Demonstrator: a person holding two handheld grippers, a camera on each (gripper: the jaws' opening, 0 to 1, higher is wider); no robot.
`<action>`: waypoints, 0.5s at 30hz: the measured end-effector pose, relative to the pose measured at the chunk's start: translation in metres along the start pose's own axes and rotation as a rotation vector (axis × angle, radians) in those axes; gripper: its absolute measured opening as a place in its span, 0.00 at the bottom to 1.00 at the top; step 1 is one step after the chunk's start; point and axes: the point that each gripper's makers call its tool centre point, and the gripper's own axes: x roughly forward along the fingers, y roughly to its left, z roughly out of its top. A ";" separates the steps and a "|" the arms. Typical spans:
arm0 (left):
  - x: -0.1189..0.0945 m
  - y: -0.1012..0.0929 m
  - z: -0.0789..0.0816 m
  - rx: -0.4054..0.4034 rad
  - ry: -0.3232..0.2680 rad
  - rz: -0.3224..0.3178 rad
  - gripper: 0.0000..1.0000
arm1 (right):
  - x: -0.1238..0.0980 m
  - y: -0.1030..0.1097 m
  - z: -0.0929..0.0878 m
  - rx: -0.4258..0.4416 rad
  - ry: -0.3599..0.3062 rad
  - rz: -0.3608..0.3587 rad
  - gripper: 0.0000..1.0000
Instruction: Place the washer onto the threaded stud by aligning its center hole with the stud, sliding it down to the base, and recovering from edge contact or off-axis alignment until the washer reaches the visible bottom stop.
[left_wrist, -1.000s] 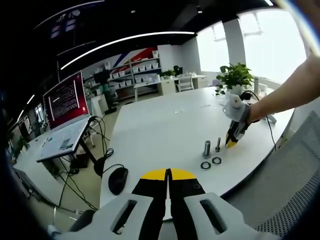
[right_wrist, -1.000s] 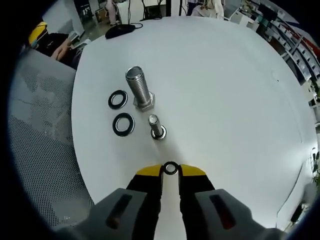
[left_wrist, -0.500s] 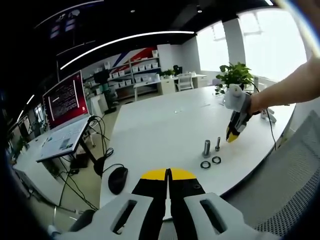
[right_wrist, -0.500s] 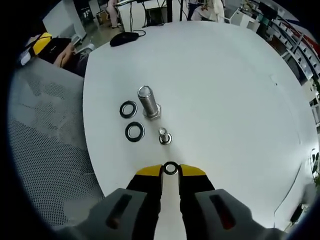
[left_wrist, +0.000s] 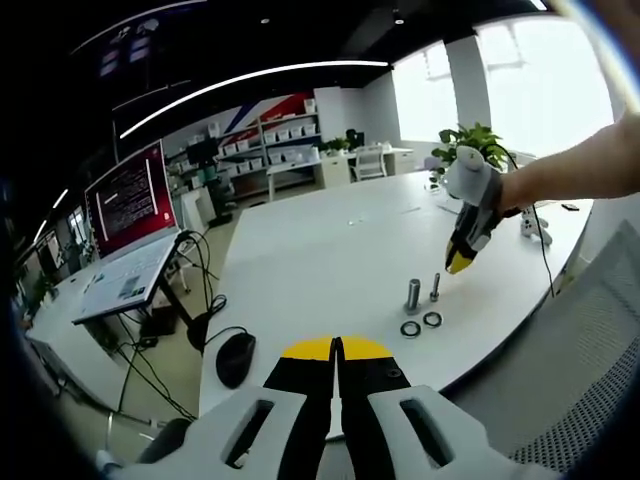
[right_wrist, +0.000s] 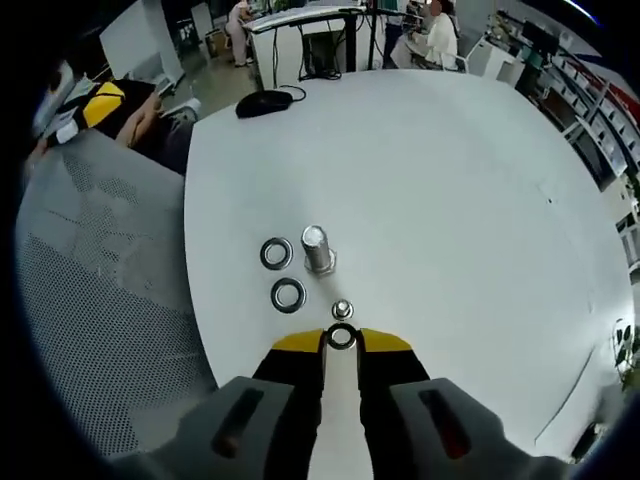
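Beneath both grippers spreads the white table (right_wrist: 450, 200), the bare working surface that carries every loose part, and its size leaves the person room to come down on the hardware from above. Ahead of the right gripper (right_wrist: 341, 341), past its yellow tips, stands the large bolt (right_wrist: 317, 248) upright on its head, with two spare washers (right_wrist: 282, 274) lying flat to its left; they sit apart from the tips, apparently waiting their turn. Closer in, just beyond the jaws, stands the small threaded stud (right_wrist: 342, 309), upright so its top faces the approach. Nipped between the jaw tips is the washer (right_wrist: 341, 337), held by its rim so that the center hole is open toward the stud; it hangs above the stud and is not yet threaded over it, so the lining-up judgement comes next. Far from this, the left gripper (left_wrist: 337, 350) hangs low at the near table edge with its jaws pressed together on nothing, apparently kept clear since the placement needs one tool.
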 end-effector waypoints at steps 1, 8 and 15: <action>0.000 0.000 0.000 -0.001 0.000 0.000 0.00 | 0.000 0.001 0.002 -0.008 -0.007 -0.002 0.14; 0.000 0.000 0.000 -0.002 -0.001 0.000 0.00 | 0.006 0.001 0.011 -0.032 -0.031 -0.012 0.14; 0.000 0.000 0.000 -0.002 -0.001 -0.001 0.00 | 0.015 -0.002 0.012 -0.037 -0.016 -0.028 0.14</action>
